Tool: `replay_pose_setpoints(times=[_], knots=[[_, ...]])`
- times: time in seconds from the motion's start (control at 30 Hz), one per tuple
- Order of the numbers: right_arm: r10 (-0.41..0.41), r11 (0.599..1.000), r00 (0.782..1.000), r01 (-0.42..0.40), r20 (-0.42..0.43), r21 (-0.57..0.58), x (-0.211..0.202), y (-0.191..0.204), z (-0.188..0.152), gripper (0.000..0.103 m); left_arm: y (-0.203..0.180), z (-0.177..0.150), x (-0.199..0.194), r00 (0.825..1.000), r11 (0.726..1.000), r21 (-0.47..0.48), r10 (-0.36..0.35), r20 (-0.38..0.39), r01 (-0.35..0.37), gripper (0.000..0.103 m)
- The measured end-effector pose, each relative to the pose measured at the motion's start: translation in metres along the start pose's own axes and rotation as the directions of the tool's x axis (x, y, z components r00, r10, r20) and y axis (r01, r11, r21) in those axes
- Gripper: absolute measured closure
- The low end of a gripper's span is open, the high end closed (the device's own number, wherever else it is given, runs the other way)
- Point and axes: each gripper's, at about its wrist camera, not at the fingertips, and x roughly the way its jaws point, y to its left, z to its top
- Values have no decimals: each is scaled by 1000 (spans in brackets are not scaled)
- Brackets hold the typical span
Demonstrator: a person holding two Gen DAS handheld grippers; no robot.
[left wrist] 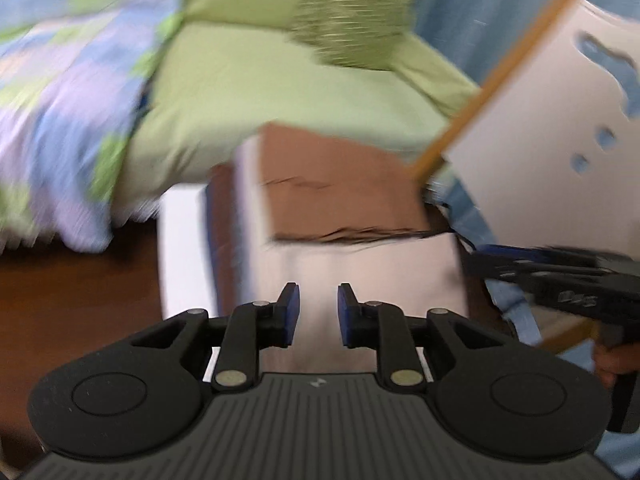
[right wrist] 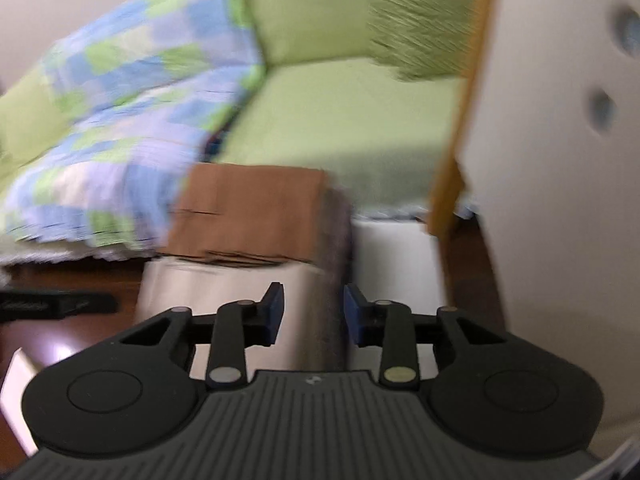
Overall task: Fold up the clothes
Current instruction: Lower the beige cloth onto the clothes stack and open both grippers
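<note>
Both grippers, left [left wrist: 318,314] and right [right wrist: 313,314], are hanging open and holding nothing, pointing at a brown cloth [left wrist: 340,192] near a green sofa [left wrist: 260,92].

Bed sheet [right wrist: 332,128] plain light green; blanket [right wrist: 132,120] checked in blue, lilac and green patches; pillow [left wrist: 348,20] olive green with fine pale streaks; folded garment on top [left wrist: 340,184] flat brown, pale pinkish-beige garment [left wrist: 372,264] beneath it; chair back [left wrist: 536,128] white with orange-tan edge; floor [left wrist: 76,300] dark reddish brown; left hand-held gripper [left wrist: 318,314] black with blue pads, right hand-held gripper [right wrist: 314,314] the same.
</note>
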Motion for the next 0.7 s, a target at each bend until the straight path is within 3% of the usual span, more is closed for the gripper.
replay_pose_setpoints(times=[0.1, 0.27, 0.5, 0.57, 0.7], knots=[[12, 998, 1000, -11, 23, -69, -1, 9, 2, 75, 7, 3, 31, 999, 999, 4, 37, -35, -36, 76], [18, 1000, 1000, -17, 14, -26, 32, -2, 4, 75, 30, 4, 56, 998, 999, -25, 24, -66, -25, 74], [8, 997, 1000, -10, 21, 81, 42, -21, 6, 74, 34, 5, 27, 1000, 997, -78, -24, -11, 23, 72], [-26, 998, 998, 23, 51, 59, 31, -13, 0, 74, 32, 7, 22, 999, 997, -69, -37, 5, 37, 69], [15, 1000, 998, -17, 67, 21, 25, 0, -2, 74, 31, 12, 42, 1000, 999, -37, -26, -16, 26, 65]])
